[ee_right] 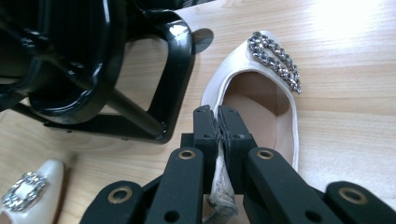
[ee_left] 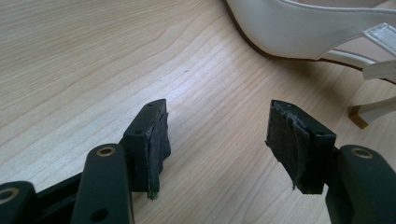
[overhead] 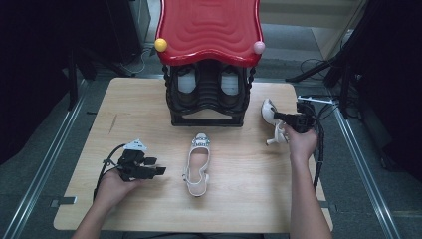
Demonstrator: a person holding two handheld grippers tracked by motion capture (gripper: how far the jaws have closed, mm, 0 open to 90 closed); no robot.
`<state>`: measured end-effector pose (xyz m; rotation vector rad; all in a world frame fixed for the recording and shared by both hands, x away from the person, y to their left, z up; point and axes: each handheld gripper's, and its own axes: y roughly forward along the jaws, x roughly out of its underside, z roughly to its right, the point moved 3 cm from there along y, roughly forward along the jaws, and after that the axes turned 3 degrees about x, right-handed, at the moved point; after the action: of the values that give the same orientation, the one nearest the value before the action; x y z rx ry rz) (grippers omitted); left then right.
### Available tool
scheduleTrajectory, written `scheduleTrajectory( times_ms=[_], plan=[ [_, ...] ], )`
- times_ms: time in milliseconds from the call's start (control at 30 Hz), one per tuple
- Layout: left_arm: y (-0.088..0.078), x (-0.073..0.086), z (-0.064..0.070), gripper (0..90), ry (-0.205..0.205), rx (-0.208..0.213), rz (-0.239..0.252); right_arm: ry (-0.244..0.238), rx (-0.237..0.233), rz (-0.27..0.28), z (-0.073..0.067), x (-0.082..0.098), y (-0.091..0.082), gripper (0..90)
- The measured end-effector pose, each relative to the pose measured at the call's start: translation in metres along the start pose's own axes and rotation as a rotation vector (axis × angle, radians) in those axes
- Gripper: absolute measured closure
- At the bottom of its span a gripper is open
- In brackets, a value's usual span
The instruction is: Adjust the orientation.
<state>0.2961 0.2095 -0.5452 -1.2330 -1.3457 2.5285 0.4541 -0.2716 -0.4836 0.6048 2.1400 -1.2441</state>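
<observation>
A white heeled shoe (overhead: 198, 167) with a jewelled buckle lies in the middle of the wooden table (overhead: 144, 107), toe pointing away. Its mate (overhead: 268, 110) is at the right, tilted on its side, with my right gripper (overhead: 277, 118) shut on its side wall. In the right gripper view the two jaws (ee_right: 218, 116) pinch the rim of that shoe (ee_right: 275, 100), whose buckle faces the camera. My left gripper (overhead: 160, 168) rests low at the left of the middle shoe, open and empty (ee_left: 219, 126), with that shoe's (ee_left: 303, 28) heel end just beyond its pads.
A black shoe rack (overhead: 208, 102) with a red wavy top (overhead: 209, 27) stands at the table's back centre, close to the held shoe; its frame (ee_right: 93, 60) is just left of the right jaws. The other shoe's toe (ee_right: 32, 196) shows low left there.
</observation>
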Motion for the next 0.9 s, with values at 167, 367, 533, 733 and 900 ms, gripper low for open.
scheduleTrajectory(
  times_ms=[167, 367, 533, 733, 900],
  plan=[
    [0.001, -0.003, 0.000, 38.9, 0.000, 0.007, 0.004, 0.004, -0.018, 0.005, -0.007, 0.003, -0.007, 88.5],
    [0.003, -0.005, 0.002, 39.0, 0.003, 0.013, 0.010, -0.016, -0.032, -0.012, -0.017, 0.011, -0.013, 88.5],
    [0.005, -0.010, 0.004, 39.0, 0.019, 0.021, 0.005, -0.027, -0.046, -0.025, -0.027, 0.020, -0.019, 88.5],
    [0.010, -0.014, 0.003, 39.1, 0.026, 0.036, -0.008, -0.041, -0.060, -0.036, -0.038, 0.032, -0.029, 88.5],
    [0.010, -0.018, 0.001, 39.1, 0.017, 0.053, 0.024, -0.041, -0.074, -0.039, -0.046, 0.044, -0.039, 88.4]
  ],
)
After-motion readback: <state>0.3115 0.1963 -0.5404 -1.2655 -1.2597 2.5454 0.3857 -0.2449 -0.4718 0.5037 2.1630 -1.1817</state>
